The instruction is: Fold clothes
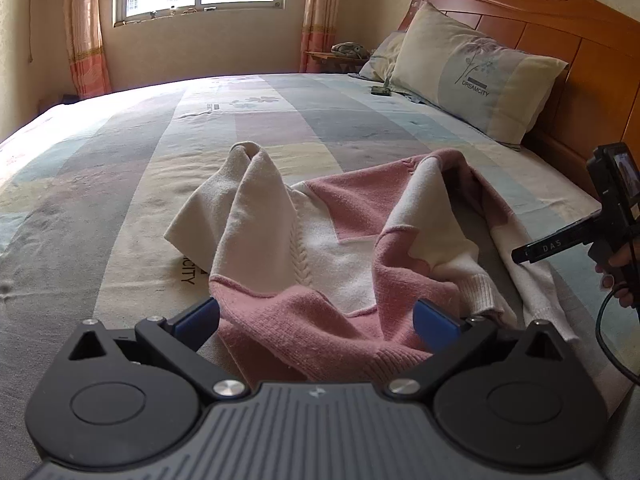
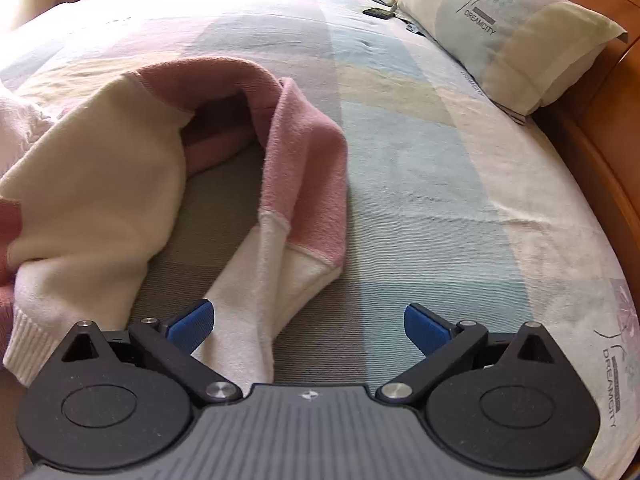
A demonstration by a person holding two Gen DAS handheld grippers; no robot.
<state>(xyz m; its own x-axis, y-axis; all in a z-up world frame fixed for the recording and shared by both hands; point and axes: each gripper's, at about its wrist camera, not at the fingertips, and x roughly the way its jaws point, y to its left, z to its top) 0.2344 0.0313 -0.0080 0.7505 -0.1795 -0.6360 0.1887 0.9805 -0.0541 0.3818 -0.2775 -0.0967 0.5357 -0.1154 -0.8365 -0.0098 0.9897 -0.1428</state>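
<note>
A pink and cream knitted sweater [image 1: 344, 248] lies crumpled on the bed, one cream sleeve standing up in a peak at its far left. My left gripper [image 1: 316, 320] is open just above the sweater's pink near hem, which lies between the blue pads without being pinched. In the right wrist view a pink and cream sleeve [image 2: 296, 208] curves down toward my right gripper [image 2: 308, 324]. That gripper is open, with the cream cuff end passing next to its left pad [image 2: 192, 324]. The right gripper's body [image 1: 576, 236], held by a hand, shows at the left wrist view's right edge.
The bed is covered by a pastel patchwork sheet [image 1: 280, 120]. Pillows [image 1: 480, 76] lean on a wooden headboard [image 1: 560, 28] at the right. A small dark object [image 1: 380, 90] lies near the pillows. A window and curtains are behind the bed.
</note>
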